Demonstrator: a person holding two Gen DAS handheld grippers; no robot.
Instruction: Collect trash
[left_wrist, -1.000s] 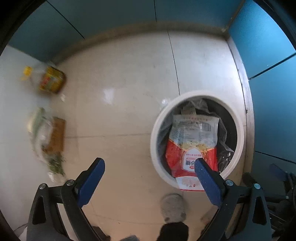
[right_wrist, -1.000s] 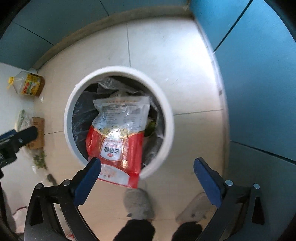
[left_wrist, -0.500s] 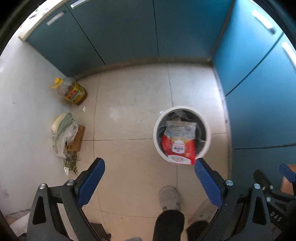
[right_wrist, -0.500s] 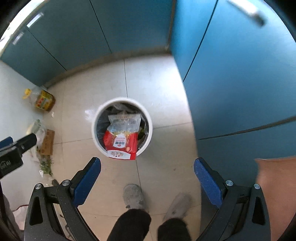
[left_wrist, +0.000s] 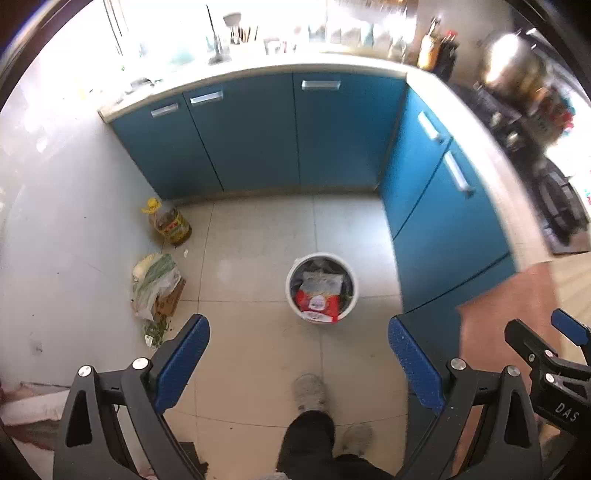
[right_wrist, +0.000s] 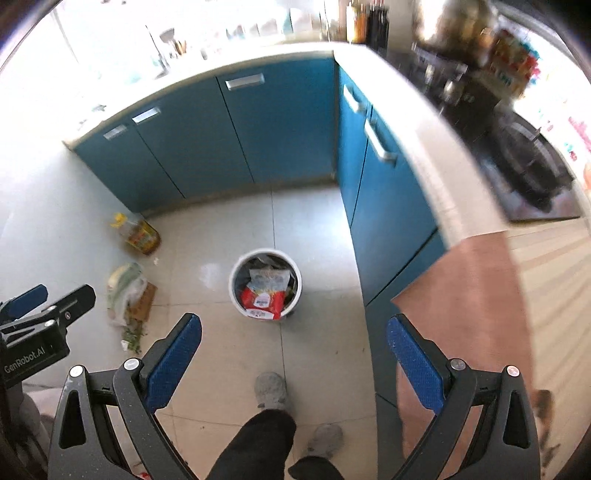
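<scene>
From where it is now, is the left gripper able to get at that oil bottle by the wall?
Probably yes: the left gripper is open and empty, with bare floor before the oil bottle, though it must descend.

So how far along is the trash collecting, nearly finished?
Partly. A red and white packet already sits in the white bin, hanging over its rim. Nothing is in hand: the left gripper and right gripper are both open. Left on the floor by the wall: a plastic bag with scattered green scraps.
</scene>
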